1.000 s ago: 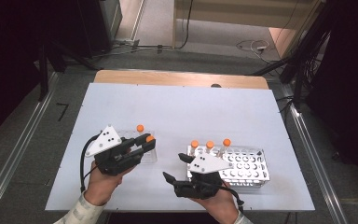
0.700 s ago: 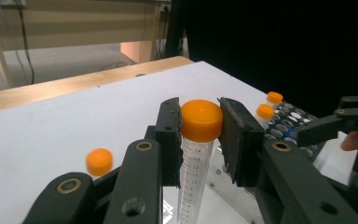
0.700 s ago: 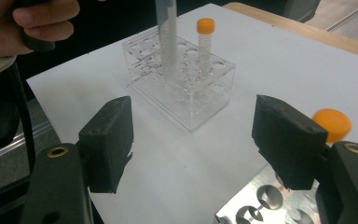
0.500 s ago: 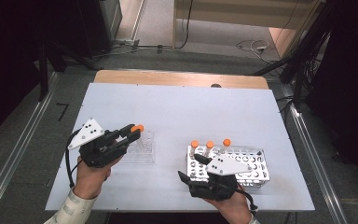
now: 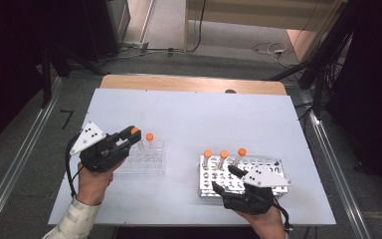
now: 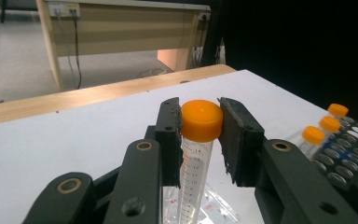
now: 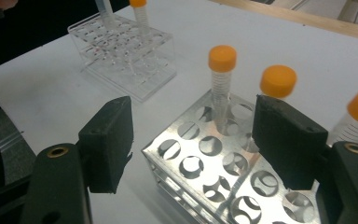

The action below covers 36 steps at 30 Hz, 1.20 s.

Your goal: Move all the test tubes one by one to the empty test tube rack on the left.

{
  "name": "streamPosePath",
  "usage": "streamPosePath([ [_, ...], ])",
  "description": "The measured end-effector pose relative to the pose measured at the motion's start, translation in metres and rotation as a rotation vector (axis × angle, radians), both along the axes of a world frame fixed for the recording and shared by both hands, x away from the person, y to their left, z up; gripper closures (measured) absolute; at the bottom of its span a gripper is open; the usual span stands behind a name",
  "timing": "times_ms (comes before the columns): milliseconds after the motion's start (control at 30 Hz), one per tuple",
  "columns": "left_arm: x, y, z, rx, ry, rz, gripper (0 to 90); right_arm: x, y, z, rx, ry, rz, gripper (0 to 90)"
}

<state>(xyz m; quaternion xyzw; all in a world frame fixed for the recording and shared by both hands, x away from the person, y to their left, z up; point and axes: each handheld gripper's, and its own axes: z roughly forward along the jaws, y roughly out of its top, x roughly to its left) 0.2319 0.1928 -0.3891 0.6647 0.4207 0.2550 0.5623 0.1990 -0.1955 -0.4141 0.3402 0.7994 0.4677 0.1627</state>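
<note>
1. Orange-capped clear plastic tube [image 6: 199,140] sits upright between the jaws of the left gripper [image 5: 129,135], pinched at its cap; in the high view it hangs at about 9 o'clock of the table's middle, over the near-left corner of the clear acrylic tube rack [image 5: 144,158]
2. One more orange-capped tube [image 5: 149,142] already stands in that acrylic rack, just at 3 o'clock of the held one
3. Right gripper [image 5: 232,172] holds nothing: its jaws are spread wide over the perforated metal tube rack [image 7: 205,163] at about 5 o'clock of the table's middle, where three orange-capped tubes [image 5: 223,158] stand in a row along the far edge
4. Judged step: carrying tubes from the metal rack to the acrylic one, with this tube about to be seated
5. Next move calls for lining the tube's tip over a free hole, lowering it straight, then easing the jaws apart; the right gripper looks ready to close on another cap
</note>
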Motion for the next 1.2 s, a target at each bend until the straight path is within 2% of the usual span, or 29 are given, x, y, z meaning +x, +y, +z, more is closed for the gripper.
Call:
streamPosePath([
  [200,0.007,0.002,-0.002,0.006,-0.009,0.030,69.4,0.002,-0.011,-0.002,0.006,0.007,-0.029,27.9],
  [500,0.018,0.002,-0.006,0.018,-0.024,0.061,69.4,0.005,-0.018,-0.004,0.008,0.017,-0.051,28.0],
  [700,0.024,-0.001,-0.010,0.036,-0.027,0.070,69.4,0.005,-0.019,-0.004,0.013,0.017,-0.055,27.9],
  [1200,0.029,-0.008,-0.023,0.074,-0.024,0.080,69.2,0.005,-0.019,-0.004,0.013,0.017,-0.057,27.9],
])
